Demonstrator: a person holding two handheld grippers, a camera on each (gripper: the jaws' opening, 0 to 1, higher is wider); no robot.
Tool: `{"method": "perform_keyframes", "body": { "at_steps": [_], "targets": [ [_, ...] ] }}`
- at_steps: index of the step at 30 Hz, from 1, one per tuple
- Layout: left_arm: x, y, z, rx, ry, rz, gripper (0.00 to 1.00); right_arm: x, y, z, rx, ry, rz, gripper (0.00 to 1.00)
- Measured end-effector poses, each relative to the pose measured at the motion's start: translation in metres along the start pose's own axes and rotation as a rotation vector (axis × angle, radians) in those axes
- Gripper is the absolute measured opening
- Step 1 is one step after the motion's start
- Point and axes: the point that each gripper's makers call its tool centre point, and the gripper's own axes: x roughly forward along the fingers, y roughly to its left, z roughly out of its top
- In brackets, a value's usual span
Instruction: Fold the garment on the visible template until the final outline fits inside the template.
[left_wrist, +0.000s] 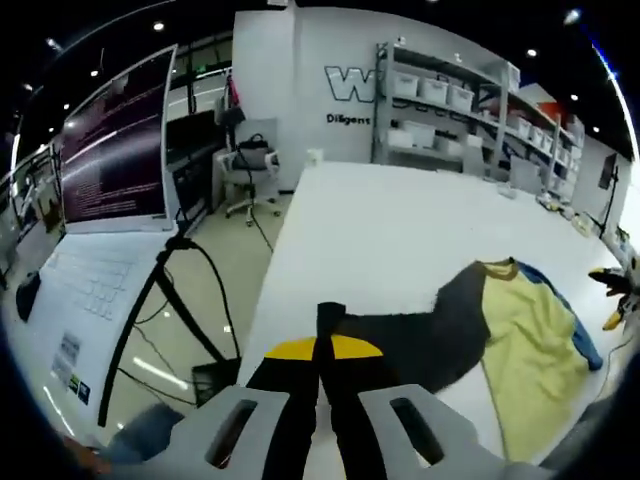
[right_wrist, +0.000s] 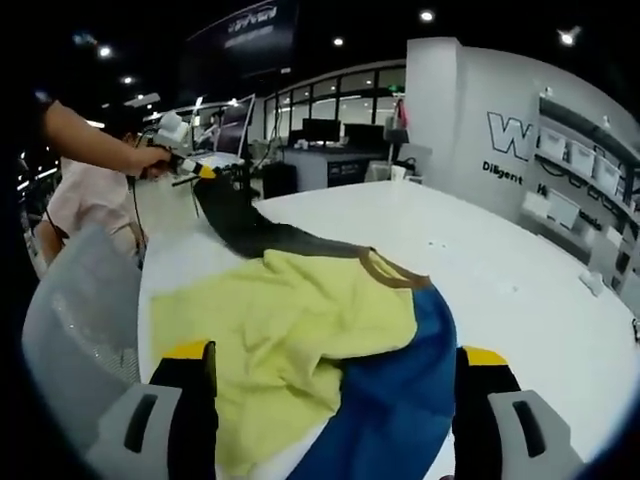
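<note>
The left gripper view is taken along the left gripper (left_wrist: 322, 395), whose black, yellow-tipped jaws are pressed together on the end of the dark sleeve (left_wrist: 400, 335) of the garment (left_wrist: 520, 340). From this grip the sleeve is seen running across the white table (left_wrist: 400, 230) to the yellow body, which lies flat with its brown collar (left_wrist: 497, 266) and a blue sleeve (left_wrist: 570, 310) on the far side. The other gripper (left_wrist: 612, 292) is glimpsed at the right edge of this view, beside the blue sleeve. Also recorded here, off the table, are a large tilted screen (left_wrist: 115, 140) on a black stand, an office chair (left_wrist: 250, 170) and shelving (left_wrist: 450, 100) with white bins along the wall.

The right gripper view is taken along the right gripper (right_wrist: 335, 400), whose jaws are spread wide, one over the yellow cloth (right_wrist: 290, 320) and one beyond the blue sleeve (right_wrist: 400, 380); the garment lies between and under them, but contact cannot be judged. The brown collar (right_wrist: 395, 272) lies ahead of the jaws, and the dark sleeve (right_wrist: 245, 225) is drawn taut towards the far gripper (right_wrist: 185, 165), held in a person's hand (right_wrist: 150, 158). The table surface (right_wrist: 520, 270) extends to the right. A grey chair back (right_wrist: 80, 320) is seen at the left. No template outline can be made out on the table.
</note>
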Motion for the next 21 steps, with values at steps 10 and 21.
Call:
{"method": "perform_keyframes", "body": {
  "at_steps": [10,21],
  "targets": [
    [0.004,0.022,-0.031,0.020,0.029,0.040,0.02,0.003,0.000,0.004,0.006,0.006,-0.011,0.98],
    [0.005,0.038,-0.038,0.127,0.034,0.085,0.12,-0.001,-0.004,-0.008,0.021,0.036,-0.033,0.98]
  ]
}}
